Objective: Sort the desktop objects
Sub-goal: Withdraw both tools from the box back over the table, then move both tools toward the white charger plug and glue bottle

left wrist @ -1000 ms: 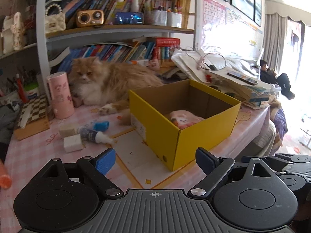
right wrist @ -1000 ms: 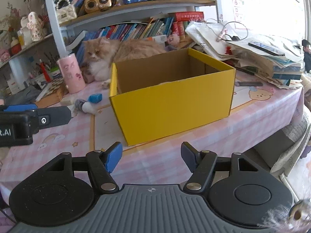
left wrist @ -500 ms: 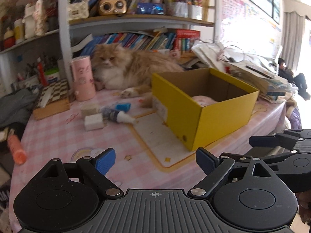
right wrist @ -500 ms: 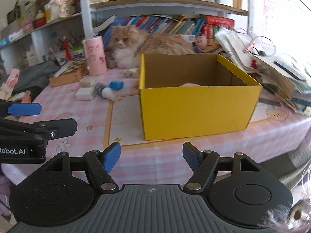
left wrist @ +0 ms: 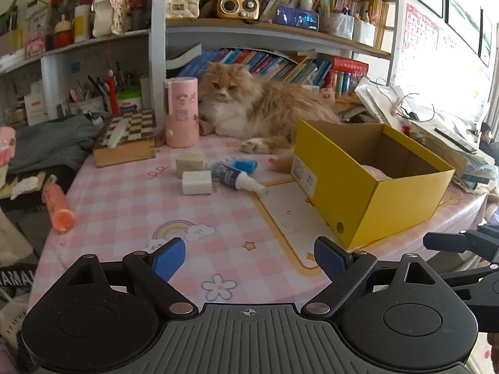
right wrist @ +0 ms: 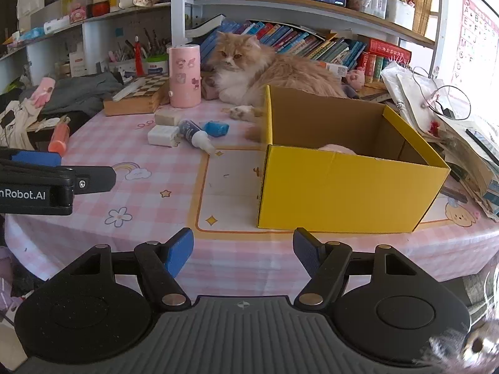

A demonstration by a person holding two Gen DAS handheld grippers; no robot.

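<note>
Box (left wrist: 368, 187), yellow, open-topped, standing on pink checked cloth (left wrist: 131, 205); pale pink thing (left wrist: 379, 171) inside, mostly hidden by wall. Cat (left wrist: 259, 106) lying behind. Pink cylinder (left wrist: 181, 112) upright beside cat. Left of box, well ahead of fingers: glue bottle (left wrist: 235, 179) on its side, two white blocks (left wrist: 196, 182), blue eraser (left wrist: 244, 165) close together. Orange tube (left wrist: 58, 204) near cloth's left edge. Left gripper (left wrist: 249, 257) wide open, empty, over cloth. Right gripper (right wrist: 243, 251) half open, empty, fronting box wall.
</note>
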